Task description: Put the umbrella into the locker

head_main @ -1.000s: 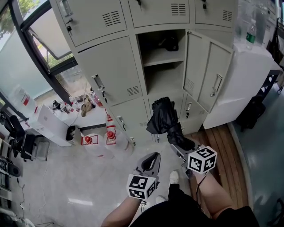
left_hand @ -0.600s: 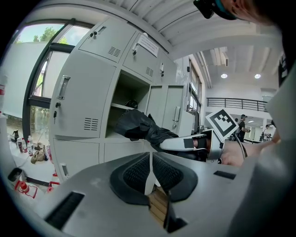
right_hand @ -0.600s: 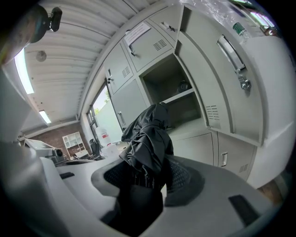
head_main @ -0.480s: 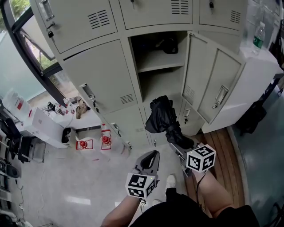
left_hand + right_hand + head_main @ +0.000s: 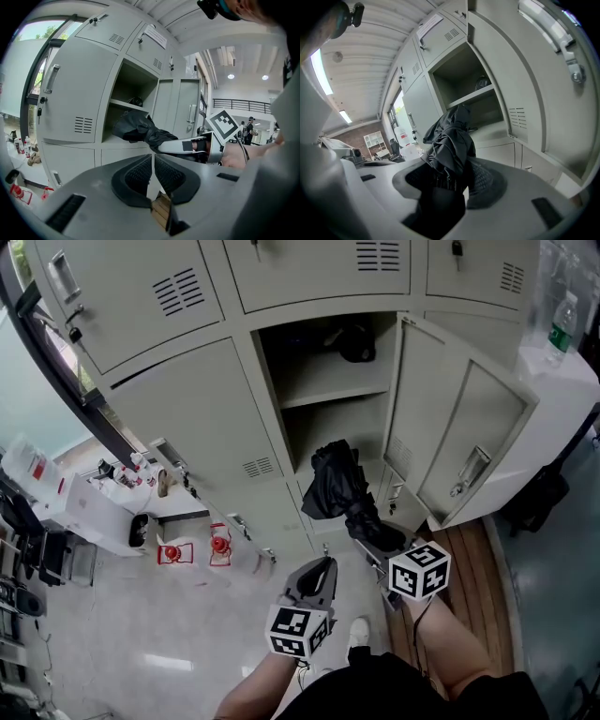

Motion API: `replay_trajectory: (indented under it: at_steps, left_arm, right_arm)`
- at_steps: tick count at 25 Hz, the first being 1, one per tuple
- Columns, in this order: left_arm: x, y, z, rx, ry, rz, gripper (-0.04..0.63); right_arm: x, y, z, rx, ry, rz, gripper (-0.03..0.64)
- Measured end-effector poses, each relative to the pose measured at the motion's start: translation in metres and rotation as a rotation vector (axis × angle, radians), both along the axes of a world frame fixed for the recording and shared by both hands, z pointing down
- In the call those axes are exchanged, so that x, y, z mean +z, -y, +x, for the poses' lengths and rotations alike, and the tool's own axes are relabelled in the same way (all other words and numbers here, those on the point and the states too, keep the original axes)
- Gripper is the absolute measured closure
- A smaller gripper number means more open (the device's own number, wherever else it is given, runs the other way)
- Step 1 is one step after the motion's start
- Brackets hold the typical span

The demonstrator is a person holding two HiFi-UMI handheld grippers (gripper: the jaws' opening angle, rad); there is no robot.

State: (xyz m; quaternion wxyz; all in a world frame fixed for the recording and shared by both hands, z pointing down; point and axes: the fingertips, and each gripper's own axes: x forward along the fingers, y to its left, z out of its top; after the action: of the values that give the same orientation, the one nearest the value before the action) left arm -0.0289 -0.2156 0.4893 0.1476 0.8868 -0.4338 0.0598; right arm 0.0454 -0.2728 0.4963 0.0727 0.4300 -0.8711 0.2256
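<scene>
At frame centre, right gripper (image 5: 368,532) is clamping the folded black umbrella (image 5: 330,486), jaws fairly wide around it. The umbrella is hanging just before the open locker (image 5: 339,388), seemingly not inside yet. Left gripper (image 5: 323,568) is idling, jaws together, empty. Insertion and release remaining.

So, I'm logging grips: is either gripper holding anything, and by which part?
The right gripper holds the black umbrella by its narrow end, its bunched fabric ahead of the jaws. The left gripper, jaws together, holds nothing.
</scene>
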Motion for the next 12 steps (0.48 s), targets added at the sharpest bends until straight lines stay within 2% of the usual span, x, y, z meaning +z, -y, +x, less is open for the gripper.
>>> replay_trajectory:
  at_steps: [12]
  left_arm:
    - [-0.005, 0.052, 0.021, -0.064, 0.007, 0.018, 0.567]
  right_arm:
    - [-0.001, 0.056, 0.009, -0.061, -0.046, 0.023, 0.36]
